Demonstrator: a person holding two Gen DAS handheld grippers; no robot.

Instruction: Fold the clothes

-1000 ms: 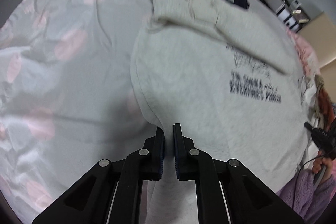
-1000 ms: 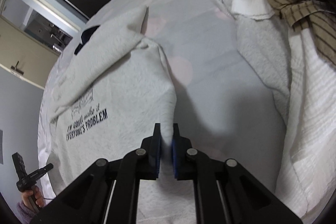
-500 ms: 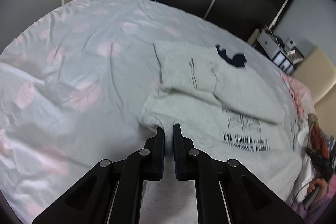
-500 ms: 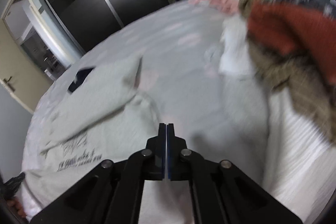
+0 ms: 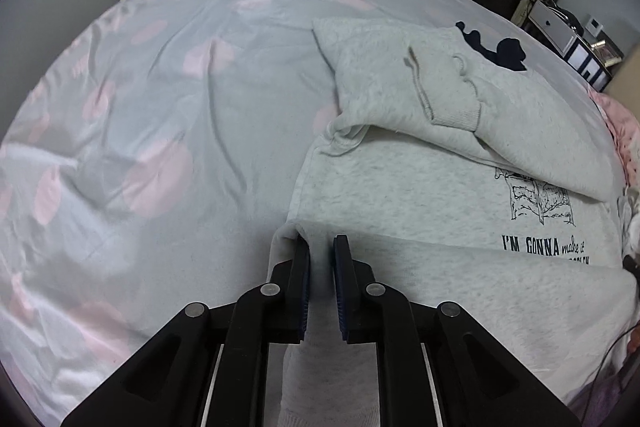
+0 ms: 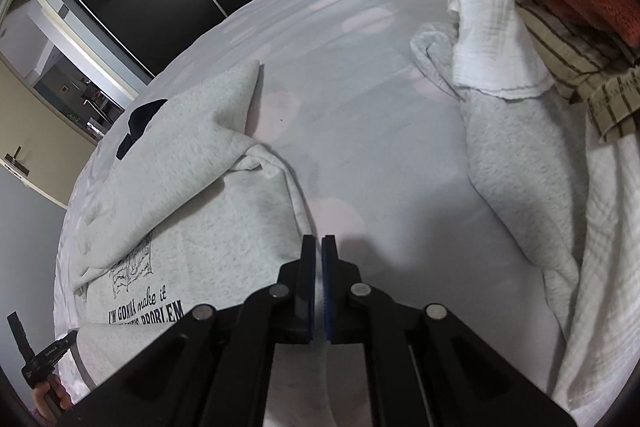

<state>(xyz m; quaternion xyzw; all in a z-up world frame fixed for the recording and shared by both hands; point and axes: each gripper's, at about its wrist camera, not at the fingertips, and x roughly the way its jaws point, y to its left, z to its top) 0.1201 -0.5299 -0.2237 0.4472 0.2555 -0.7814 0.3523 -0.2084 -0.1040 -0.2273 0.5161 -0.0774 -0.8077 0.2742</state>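
Left gripper (image 5: 321, 247), its jaws having just been opening, loosely straddles the folded-up hem of the light grey fleece sweatshirt with black printed lettering (image 5: 420, 187); right gripper (image 6: 318, 247) is pressed nearly together on the hem's other corner. Sweatshirt lies flat on the grey bed sheet with pink spots (image 5: 160, 127), sleeves crossed over its chest. Best practice: lay both corners level, edges aligned, before releasing. Unfolded clothes pile (image 6: 560, 7) waits beside.

**Hem carried up over the sweatshirt**

The sweatshirt (image 5: 420, 187) bottom edge now lies folded over its printed front, hiding the lowest line of print. The left tongs (image 5: 321, 247) have just been opening around the cloth; the right tongs (image 6: 321, 247) parted slightly.
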